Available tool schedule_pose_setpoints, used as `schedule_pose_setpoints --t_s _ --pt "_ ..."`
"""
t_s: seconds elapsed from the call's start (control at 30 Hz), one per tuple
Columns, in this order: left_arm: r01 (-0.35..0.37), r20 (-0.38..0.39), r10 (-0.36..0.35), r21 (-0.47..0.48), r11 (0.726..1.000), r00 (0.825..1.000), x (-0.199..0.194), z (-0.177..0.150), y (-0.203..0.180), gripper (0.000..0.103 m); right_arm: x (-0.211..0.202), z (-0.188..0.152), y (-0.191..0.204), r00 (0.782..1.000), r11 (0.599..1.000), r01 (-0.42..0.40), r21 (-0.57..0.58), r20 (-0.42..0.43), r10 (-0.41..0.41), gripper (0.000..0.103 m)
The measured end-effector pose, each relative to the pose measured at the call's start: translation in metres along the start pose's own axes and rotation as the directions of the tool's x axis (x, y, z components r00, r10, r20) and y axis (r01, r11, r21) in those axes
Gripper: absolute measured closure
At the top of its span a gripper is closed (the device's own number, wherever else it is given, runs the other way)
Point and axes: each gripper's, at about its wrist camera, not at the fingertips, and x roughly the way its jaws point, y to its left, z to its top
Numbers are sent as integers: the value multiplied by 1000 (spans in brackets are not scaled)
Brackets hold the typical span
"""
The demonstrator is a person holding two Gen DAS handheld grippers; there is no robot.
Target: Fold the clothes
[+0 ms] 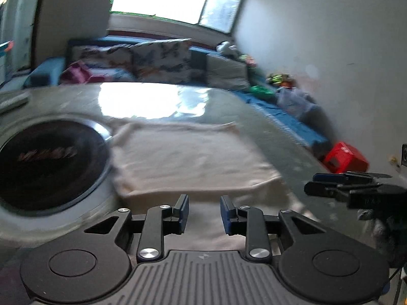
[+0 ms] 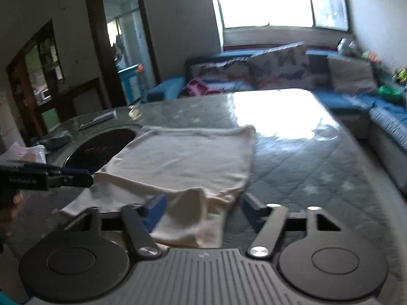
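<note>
- The left gripper (image 1: 204, 212) has its jaws apart with a moderate gap, blue pads facing each other; nothing is between them. It hangs low over the near edge of the cream garment (image 1: 188, 160), and whether the fingertips touch the cloth cannot be told through the blur.
- The right gripper (image 2: 202, 209) stands wide open, its jaws splayed well apart. A raised fold of the cream garment (image 2: 183, 162) lies in the gap, resting against the left blue pad (image 2: 155, 209); the right pad is clear of the cloth, so nothing is clamped.
- In the left wrist view the right gripper (image 1: 351, 185) shows from the side, level with the garment's near right corner and just off it, pointing across the view; its opening cannot be read from this angle.
- In the right wrist view the left gripper (image 2: 68, 176) reaches in from the garment's left side, its tips just at the cloth's left edge. A bit of the hand (image 2: 11, 203) holding it shows behind it.
- The cream garment lies spread mostly flat on the grey patterned table (image 2: 305, 167), its near edge rumpled by the grippers.
- Its far left corner overlaps the round black inset (image 1: 48, 160) in the table.
- Beyond the garment stand a blue sofa (image 2: 356, 101) with patterned cushions (image 2: 277, 63) and a bright window (image 2: 267, 0).
</note>
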Motion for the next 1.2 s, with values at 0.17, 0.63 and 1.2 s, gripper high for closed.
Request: schedule_pose_setpoints --t_s 0.17,0.63,1.2 --pt "-37 -24 37 -4 999 999 0 -14 14 73 31 1 3 997 1000 -8 2 -76 9 62" --pt "-28 -78 31 35 999 996 9 -16 24 72 19 6 17 997 999 45 -25 -57 -47 96" --pt "-50 -73 60 137 989 996 38 -2 19 62 49 3 36 997 971 43 -236 -57 -58 75"
